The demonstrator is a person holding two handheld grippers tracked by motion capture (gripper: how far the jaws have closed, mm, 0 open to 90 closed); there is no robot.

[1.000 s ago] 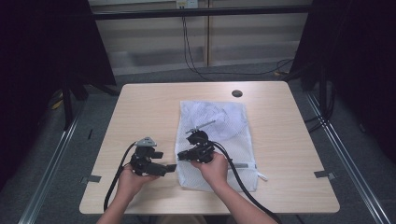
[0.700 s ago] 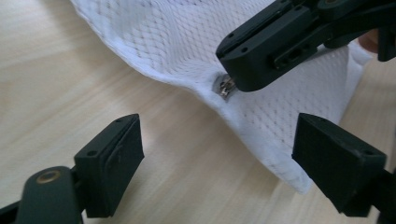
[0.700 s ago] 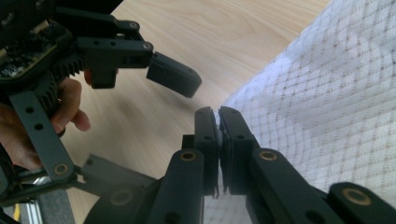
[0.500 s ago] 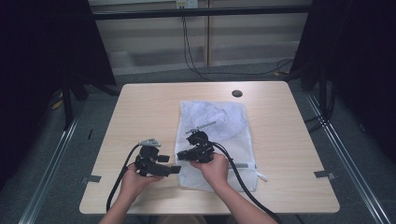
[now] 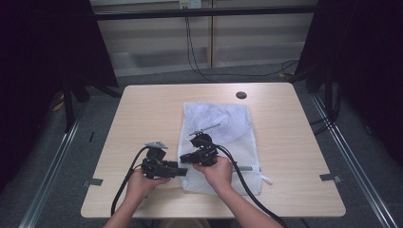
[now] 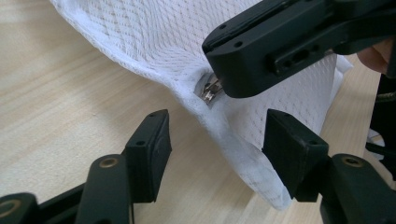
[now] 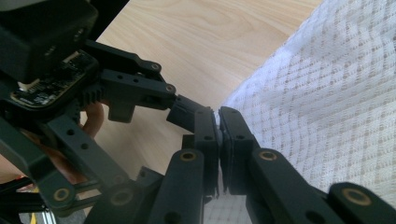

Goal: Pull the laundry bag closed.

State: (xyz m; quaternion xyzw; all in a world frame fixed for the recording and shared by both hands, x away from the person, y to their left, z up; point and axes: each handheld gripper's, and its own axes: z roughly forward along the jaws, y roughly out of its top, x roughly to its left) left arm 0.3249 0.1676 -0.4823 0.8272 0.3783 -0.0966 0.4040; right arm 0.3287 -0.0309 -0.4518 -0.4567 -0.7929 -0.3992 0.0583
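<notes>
A white mesh bag (image 5: 228,123) lies flat on the wooden table (image 5: 142,109). My right gripper (image 5: 185,159) is at the bag's near left edge and is shut on the metal zipper pull (image 6: 210,88). In the right gripper view its jaws (image 7: 218,122) are pressed together and hide the pull. My left gripper (image 6: 217,140) stands open, one jaw on each side of the bag's thick hem (image 6: 243,149), just below the pull. In the high view the left gripper (image 5: 183,170) nearly touches the right one.
A round black grommet (image 5: 241,95) sits in the table near its far edge. Cables trail from both grippers toward the near edge. Bare wood lies left of the bag, and metal rails (image 5: 52,166) run along the floor on both sides.
My left gripper has moved right toward the bag's edge and now brackets the hem beside the right gripper. The right gripper has stayed where it was.
</notes>
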